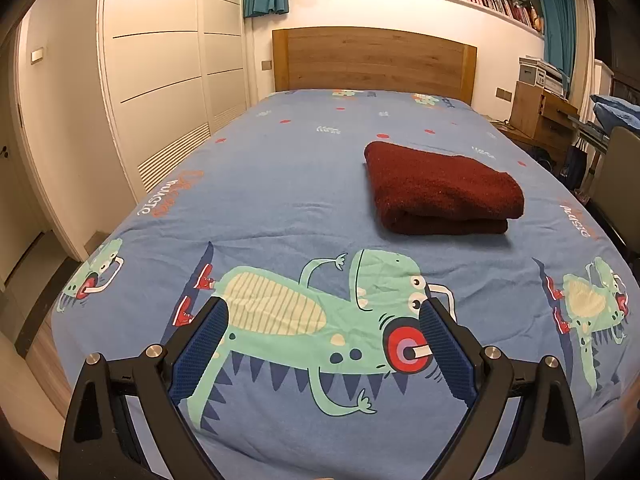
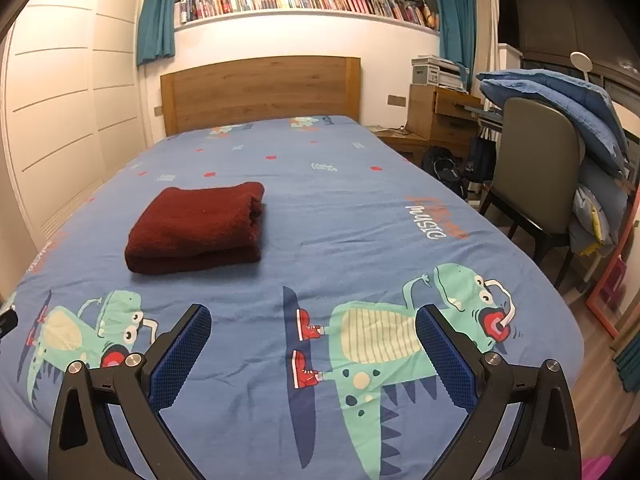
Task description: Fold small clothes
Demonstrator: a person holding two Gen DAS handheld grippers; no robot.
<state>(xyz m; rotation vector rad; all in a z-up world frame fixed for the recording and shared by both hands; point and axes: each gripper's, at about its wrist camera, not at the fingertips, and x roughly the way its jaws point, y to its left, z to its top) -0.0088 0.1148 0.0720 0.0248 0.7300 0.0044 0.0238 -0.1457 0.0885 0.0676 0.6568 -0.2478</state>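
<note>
A dark red garment (image 1: 442, 190) lies folded into a thick rectangle on the blue dinosaur-print bed sheet (image 1: 280, 184). It also shows in the right wrist view (image 2: 198, 226), left of centre. My left gripper (image 1: 322, 308) is open and empty, above the foot of the bed, well short of the garment. My right gripper (image 2: 312, 316) is open and empty, also near the foot of the bed, with the garment ahead and to its left.
A wooden headboard (image 2: 260, 88) stands at the far end. White wardrobe doors (image 1: 160, 64) run along the left. A grey chair (image 2: 536, 160) piled with blue bedding (image 2: 560, 100) and a wooden desk (image 2: 444, 116) stand to the right of the bed.
</note>
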